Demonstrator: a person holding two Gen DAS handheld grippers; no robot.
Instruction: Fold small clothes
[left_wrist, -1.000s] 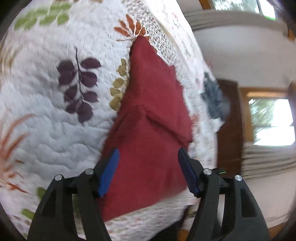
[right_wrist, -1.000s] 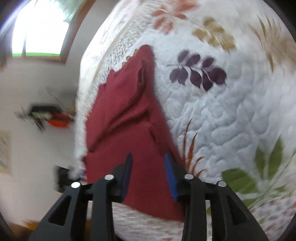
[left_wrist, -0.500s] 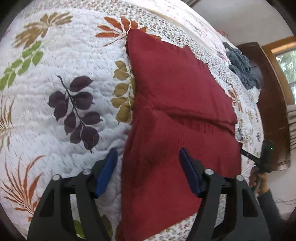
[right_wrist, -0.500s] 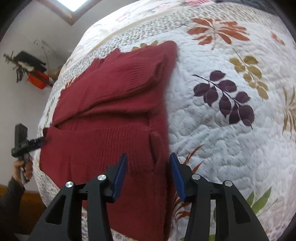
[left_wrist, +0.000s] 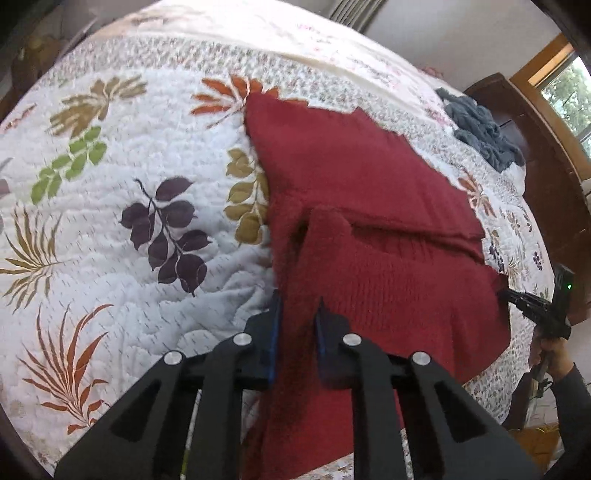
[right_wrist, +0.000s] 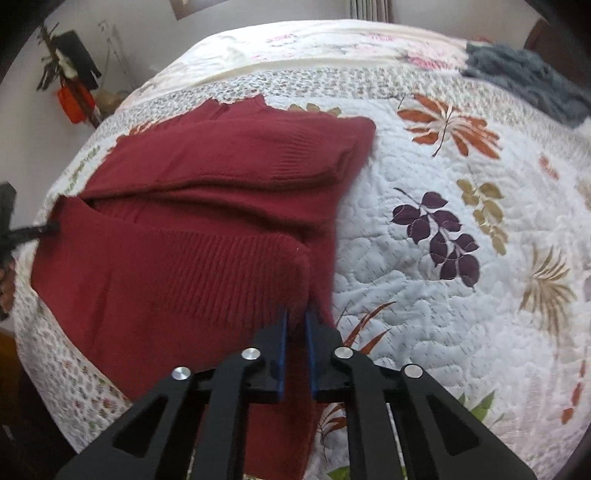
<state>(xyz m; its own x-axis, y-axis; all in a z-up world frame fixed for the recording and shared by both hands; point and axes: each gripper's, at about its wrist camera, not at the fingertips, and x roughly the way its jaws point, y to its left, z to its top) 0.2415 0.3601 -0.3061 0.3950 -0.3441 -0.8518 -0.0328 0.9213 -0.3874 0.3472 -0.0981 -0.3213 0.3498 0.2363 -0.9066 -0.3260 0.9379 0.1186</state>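
A dark red knit sweater (left_wrist: 369, 184) lies partly folded on a leaf-print quilt (left_wrist: 110, 221). My left gripper (left_wrist: 298, 306) is shut on a raised fold at the sweater's near left edge. In the right wrist view the sweater (right_wrist: 221, 166) spreads to the left, and my right gripper (right_wrist: 295, 317) is shut on a pinched-up ridge at its near right edge. The other gripper shows in each view at the sweater's far side corner: the right gripper (left_wrist: 508, 294), held by a hand, and the left gripper (right_wrist: 51, 227).
A crumpled blue-grey cloth (left_wrist: 484, 129) lies at the far right of the bed, also visible as the cloth (right_wrist: 528, 74). Dark wooden furniture (left_wrist: 546, 166) stands beyond the bed's right side. A plant with orange items (right_wrist: 72, 99) stands by the wall on the left.
Both grippers have gone from open to shut, each pinching the sweater's near edge, and the knit now rises in a fold between the fingers.
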